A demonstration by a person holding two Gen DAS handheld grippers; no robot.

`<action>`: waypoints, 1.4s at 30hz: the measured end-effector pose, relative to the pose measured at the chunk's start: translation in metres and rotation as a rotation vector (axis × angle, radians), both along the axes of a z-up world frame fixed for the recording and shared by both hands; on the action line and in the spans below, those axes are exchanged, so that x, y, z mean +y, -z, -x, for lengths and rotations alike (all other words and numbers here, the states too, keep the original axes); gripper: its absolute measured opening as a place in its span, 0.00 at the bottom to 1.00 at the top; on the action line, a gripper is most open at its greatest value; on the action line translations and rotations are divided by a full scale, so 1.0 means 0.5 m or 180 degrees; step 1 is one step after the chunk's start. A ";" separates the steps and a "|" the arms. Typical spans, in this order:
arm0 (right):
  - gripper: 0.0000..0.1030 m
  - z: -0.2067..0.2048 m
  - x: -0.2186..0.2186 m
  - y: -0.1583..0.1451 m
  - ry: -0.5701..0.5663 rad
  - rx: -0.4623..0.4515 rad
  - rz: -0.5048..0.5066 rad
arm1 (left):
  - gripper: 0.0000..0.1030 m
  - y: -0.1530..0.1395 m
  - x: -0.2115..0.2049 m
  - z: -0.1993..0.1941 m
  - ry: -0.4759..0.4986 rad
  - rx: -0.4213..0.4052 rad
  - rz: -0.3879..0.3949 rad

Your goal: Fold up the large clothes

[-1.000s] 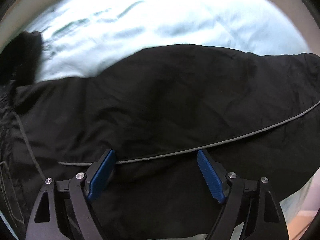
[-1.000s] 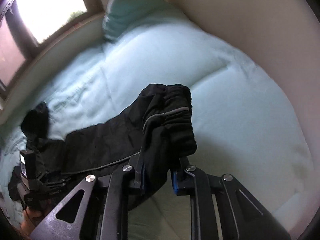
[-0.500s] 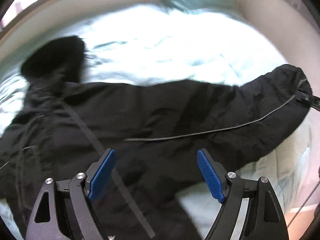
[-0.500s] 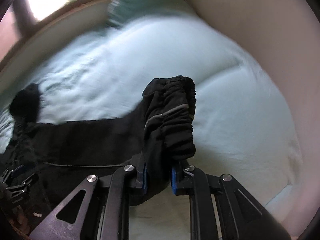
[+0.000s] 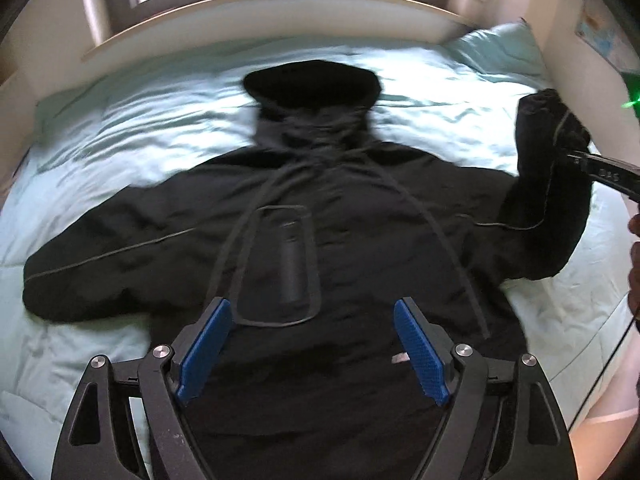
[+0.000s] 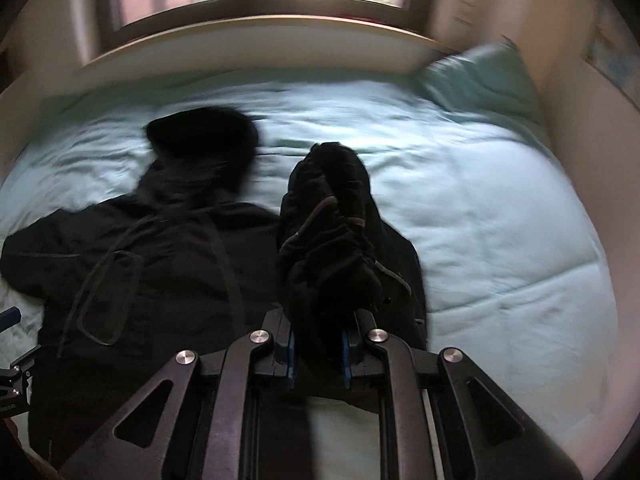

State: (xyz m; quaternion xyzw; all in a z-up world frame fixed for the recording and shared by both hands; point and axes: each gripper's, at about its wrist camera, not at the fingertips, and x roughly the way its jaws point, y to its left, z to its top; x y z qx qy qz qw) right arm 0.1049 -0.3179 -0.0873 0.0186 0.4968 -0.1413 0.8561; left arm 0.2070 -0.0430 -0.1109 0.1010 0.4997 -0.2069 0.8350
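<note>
Item: black hooded jacket (image 5: 320,232), spread back-up across the bed (image 5: 132,120), hood (image 5: 312,84) toward the window, long axis running away from us. Our right hand-held gripper (image 6: 319,346) is clamped on the gathered cuff of the right sleeve (image 6: 328,240), raised at the jacket's right edge; the body lies to its left, where we judge the fold goes. Our left hand-held gripper (image 5: 312,348) hovers over the lower back, jaws wide, empty. Fabric: thin, matte, crinkled shell with grey piping; elasticated cuff; quilted pale-teal cover.
</note>
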 end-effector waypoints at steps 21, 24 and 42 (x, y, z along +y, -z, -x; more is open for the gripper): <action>0.17 -0.357 0.544 0.336 -0.0793 0.0834 -0.0348 | 0.82 0.097 0.283 -0.201 -0.0374 0.0134 0.0062; 0.21 -0.373 0.573 0.425 -0.0933 0.1043 -0.0371 | 0.82 0.126 0.299 -0.227 -0.0475 0.0184 -0.0011; 0.66 -0.182 0.322 0.272 -0.0653 0.0523 -0.0645 | 0.82 0.232 0.182 -0.340 -0.0006 0.0667 0.0574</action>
